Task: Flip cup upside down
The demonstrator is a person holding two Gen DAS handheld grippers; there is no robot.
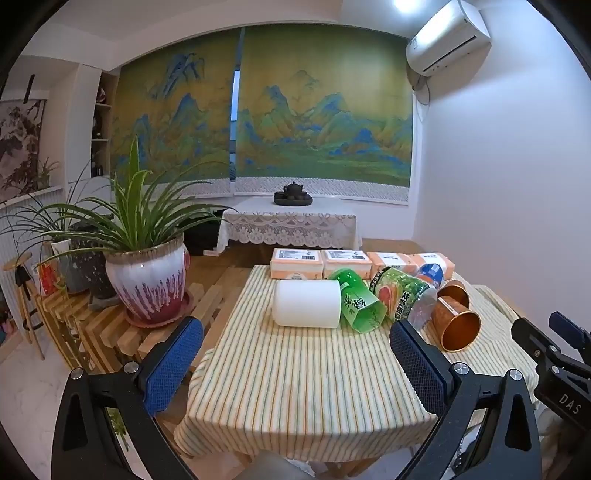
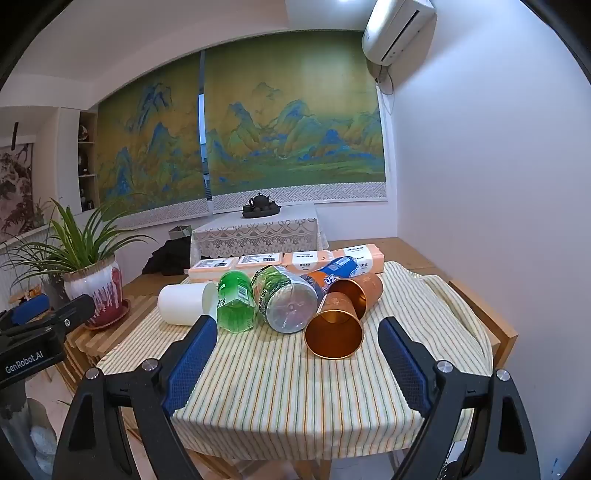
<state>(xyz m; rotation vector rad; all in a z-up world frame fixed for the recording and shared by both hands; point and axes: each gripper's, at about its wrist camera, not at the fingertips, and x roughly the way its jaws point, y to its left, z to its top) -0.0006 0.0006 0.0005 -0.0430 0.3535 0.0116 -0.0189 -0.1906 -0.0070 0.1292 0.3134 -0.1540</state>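
With both tongs open, I judge the lying copper cup (image 2: 334,328) light, stiff, slippery; I grip its wall.

Both wrist views were evenly and fairly brightly lit by a ceiling lamp (image 1: 404,4) that burned out to white glare at twelve o'clock. Shadows on the striped bench (image 1: 295,369) were soft and faint. A highlight sat on the glazed plant pot (image 1: 146,288) at nine o'clock. Fisheye distortion bowed the wall blinds (image 2: 240,136) and ceiling line, and black vignette filled the corners. Focus stayed sharp mid-frame, with slight softness toward the rim.
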